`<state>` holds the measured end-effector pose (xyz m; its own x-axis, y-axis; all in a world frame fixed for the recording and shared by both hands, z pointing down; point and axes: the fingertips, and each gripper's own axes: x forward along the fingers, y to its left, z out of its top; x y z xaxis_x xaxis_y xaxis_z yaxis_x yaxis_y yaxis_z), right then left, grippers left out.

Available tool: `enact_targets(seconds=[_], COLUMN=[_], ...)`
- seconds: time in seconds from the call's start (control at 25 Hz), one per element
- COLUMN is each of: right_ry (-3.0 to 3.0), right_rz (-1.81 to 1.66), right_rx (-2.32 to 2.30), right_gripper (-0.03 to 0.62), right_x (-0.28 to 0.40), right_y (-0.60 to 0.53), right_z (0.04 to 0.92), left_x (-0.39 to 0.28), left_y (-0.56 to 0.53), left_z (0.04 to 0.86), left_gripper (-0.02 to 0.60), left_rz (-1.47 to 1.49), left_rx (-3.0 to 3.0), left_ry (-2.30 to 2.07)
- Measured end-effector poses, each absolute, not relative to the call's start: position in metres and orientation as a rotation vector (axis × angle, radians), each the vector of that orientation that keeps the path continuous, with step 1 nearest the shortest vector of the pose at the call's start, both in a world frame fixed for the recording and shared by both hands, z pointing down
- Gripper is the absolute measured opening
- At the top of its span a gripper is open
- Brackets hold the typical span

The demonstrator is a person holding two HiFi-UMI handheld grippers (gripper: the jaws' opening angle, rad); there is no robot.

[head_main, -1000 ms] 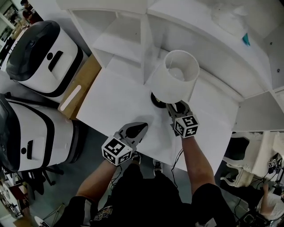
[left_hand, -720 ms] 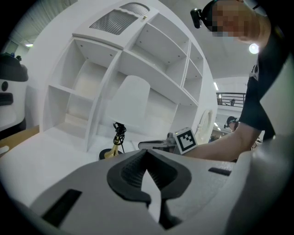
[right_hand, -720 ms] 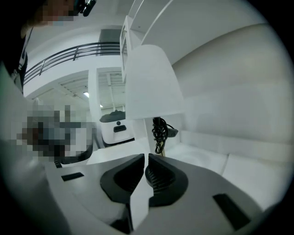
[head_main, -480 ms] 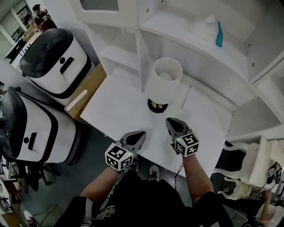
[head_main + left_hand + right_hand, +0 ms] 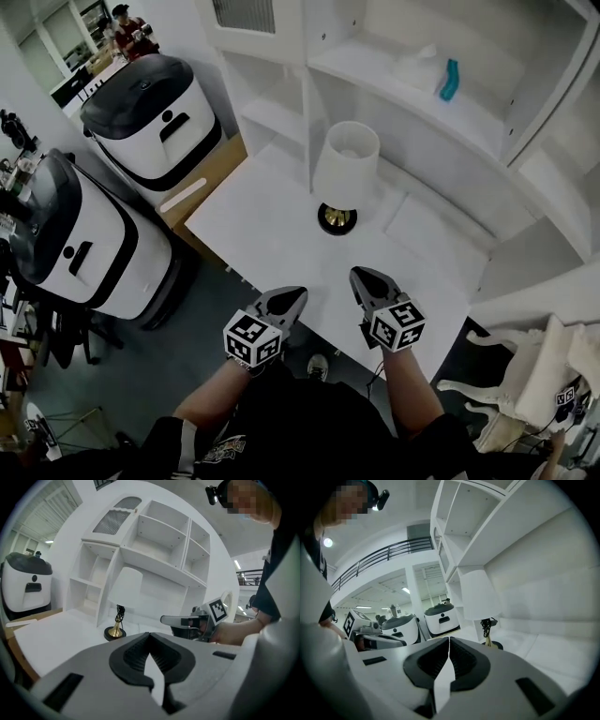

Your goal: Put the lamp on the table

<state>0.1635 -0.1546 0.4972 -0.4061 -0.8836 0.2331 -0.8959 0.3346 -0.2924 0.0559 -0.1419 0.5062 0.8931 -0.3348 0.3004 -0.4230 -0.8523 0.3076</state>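
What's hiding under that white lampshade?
A thin gold stem with black cord coiled near its top, on a round black-and-gold base standing on the white table. The shade covers any bulb.

The lamp [image 5: 343,173] stands on the table [image 5: 262,230], with shelves [image 5: 422,94] at its 12 o'clock. The left gripper [image 5: 294,293] and right gripper [image 5: 366,276] are at its 6 o'clock.

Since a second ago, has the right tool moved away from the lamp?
Yes. The right tool has backed off the lamp base toward the near edge of the table; it is shut and empty.
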Motion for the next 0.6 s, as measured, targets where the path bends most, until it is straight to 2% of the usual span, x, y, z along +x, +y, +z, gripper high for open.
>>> enact_targets(seconds=[0.6], right_ry=[-2.598], right_rz=[0.659], right_rx=[1.633], right_gripper=[0.026], right_x=[0.115], right_y=[-0.102], right_z=[0.496], left_x=[0.004], left_y=[-0.092], left_z=[0.501], left_gripper=[0.006], left_rz=[0.344], left_rx=[2.664], left_ry=[-0.638])
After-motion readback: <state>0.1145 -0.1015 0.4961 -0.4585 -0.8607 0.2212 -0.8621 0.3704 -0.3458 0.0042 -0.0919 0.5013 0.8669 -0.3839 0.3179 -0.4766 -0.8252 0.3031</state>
